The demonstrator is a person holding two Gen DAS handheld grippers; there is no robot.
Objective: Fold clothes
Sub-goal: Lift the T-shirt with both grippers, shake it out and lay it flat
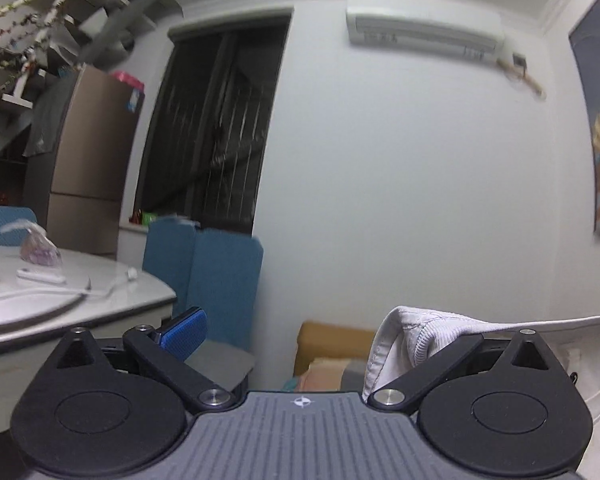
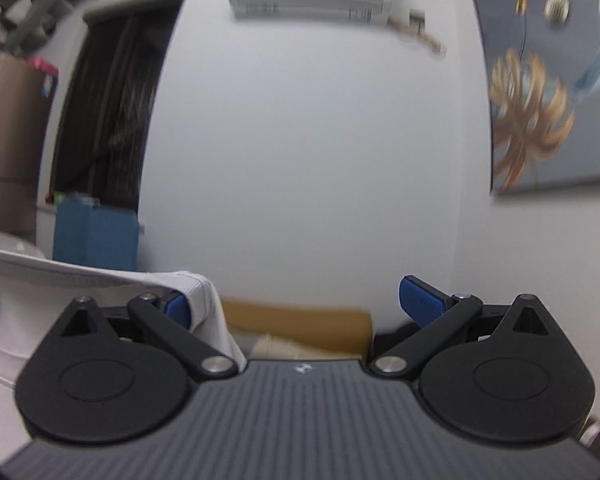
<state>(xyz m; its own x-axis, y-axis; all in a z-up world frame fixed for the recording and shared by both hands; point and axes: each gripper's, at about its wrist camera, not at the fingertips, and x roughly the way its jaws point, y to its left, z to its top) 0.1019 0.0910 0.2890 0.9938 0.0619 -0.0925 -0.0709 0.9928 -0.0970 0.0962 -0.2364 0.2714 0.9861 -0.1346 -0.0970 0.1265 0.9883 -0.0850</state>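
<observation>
A white garment (image 1: 416, 334) with a ribbed hem hangs over the right-hand finger of my left gripper (image 1: 300, 328) and hides that finger's pad. The cloth runs off to the right edge of the left wrist view. The other blue pad (image 1: 186, 330) is bare, and the jaws stand wide apart. In the right wrist view the same white garment (image 2: 196, 292) lies over the left-hand finger of my right gripper (image 2: 296, 300) and stretches away to the left. That gripper's right blue pad (image 2: 420, 304) is bare, and its jaws are also wide apart. Both grippers point level at a white wall.
A white table (image 1: 112, 300) with small items on it stands at the left, with blue chairs (image 1: 224, 272) behind it. A cardboard box (image 2: 300, 318) sits low ahead. A dark barred window (image 1: 220, 120), a brown cabinet (image 1: 92, 152), an air conditioner (image 1: 420, 28) and a wall painting (image 2: 548, 92) surround the wall.
</observation>
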